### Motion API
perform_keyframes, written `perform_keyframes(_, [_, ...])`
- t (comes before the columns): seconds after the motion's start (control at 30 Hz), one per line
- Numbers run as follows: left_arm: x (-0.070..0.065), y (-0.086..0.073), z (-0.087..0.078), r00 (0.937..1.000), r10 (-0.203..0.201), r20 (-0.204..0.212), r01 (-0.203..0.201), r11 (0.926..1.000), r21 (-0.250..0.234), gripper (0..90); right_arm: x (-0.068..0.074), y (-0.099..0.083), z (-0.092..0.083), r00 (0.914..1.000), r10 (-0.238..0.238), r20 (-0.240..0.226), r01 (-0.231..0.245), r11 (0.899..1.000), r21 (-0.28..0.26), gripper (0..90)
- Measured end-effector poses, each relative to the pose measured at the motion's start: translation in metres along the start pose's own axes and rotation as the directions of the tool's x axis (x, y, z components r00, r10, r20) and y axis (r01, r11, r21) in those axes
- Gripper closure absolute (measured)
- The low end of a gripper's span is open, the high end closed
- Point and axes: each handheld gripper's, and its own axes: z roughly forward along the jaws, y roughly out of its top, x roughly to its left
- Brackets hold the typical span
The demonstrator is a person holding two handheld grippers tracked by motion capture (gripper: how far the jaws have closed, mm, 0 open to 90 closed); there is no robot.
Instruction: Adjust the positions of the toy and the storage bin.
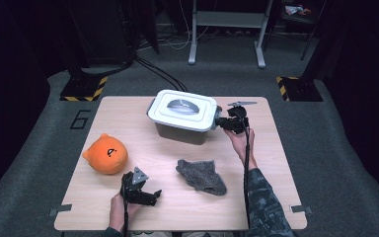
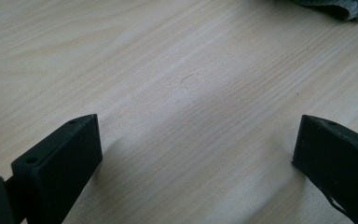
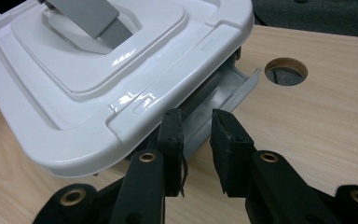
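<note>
Lidded plastic storage bin (image 1: 183, 118), frame centre: rigid, light, slick. Right gripper (image 3: 196, 135) pinched on grey side latch (image 3: 223, 93); best hold there. Left gripper (image 2: 196, 154) jaws wide apart, empty.

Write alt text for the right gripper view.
The right hand-held gripper, jaws nearly together, meets the grey side latch under the edge of a white-lidded storage box. The box stands on a light wooden table with a round hole beyond it.
</note>
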Motion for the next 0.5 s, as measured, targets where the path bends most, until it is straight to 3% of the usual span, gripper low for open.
perform_keyframes(0.37, [-0.0001, -0.0001, 0.0000, 1.0000, 0.000, 0.000, 0.000, 1.0000, -0.001, 0.5, 0.0055, -0.0037, -0.0029, 0.9998, 0.014, 0.013, -0.014, 1.000, 0.005, 74.0])
perform_keyframes(0.5, [-0.0001, -0.0001, 0.0000, 1.0000, 0.000, 0.000, 0.000, 1.0000, -0.001, 0.5, 0.0065, -0.0055, -0.0048, 0.9992, 0.039, 0.006, -0.039, 0.999, 0.006, 74.5])
